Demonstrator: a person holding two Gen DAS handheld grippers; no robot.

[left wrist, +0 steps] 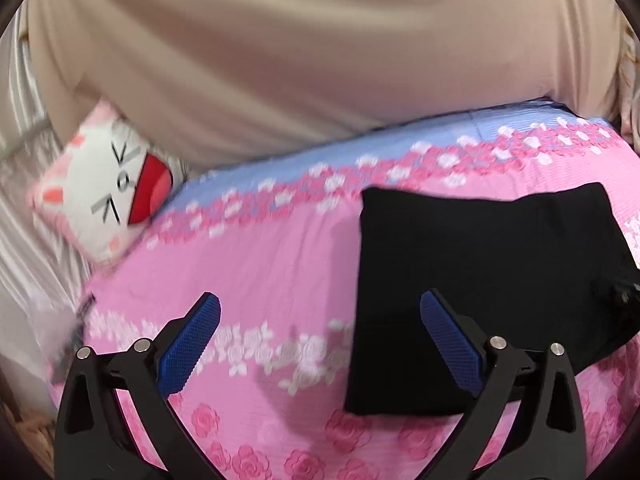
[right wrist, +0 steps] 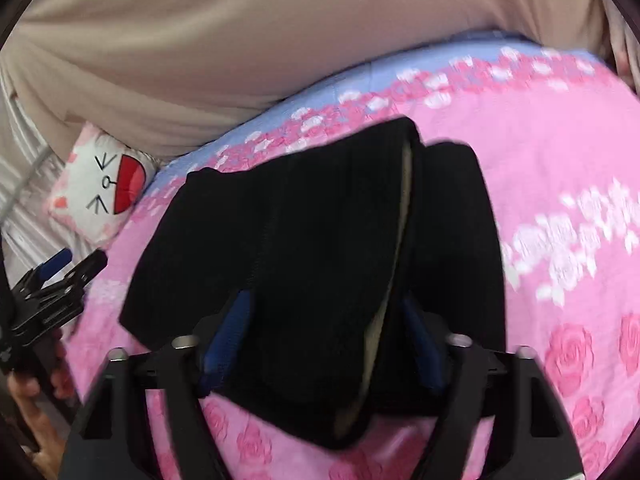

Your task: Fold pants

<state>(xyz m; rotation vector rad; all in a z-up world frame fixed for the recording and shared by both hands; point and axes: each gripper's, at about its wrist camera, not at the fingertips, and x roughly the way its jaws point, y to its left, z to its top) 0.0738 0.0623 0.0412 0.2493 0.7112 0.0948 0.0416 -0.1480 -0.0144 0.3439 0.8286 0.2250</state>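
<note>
Black folded fabric pants at frame centre sit clenched in my right tool; my left tool gapes released.

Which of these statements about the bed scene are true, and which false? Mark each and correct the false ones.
1. The left gripper stands open with nothing between its fingers. True.
2. The black pants lie on a plain green sheet. False: the bedspread is pink with a flower print.
3. The right gripper is closed on the pants. True.
4. The cat-face pillow lies on top of the pants. False: it sits apart, at the bed's edge.
</note>
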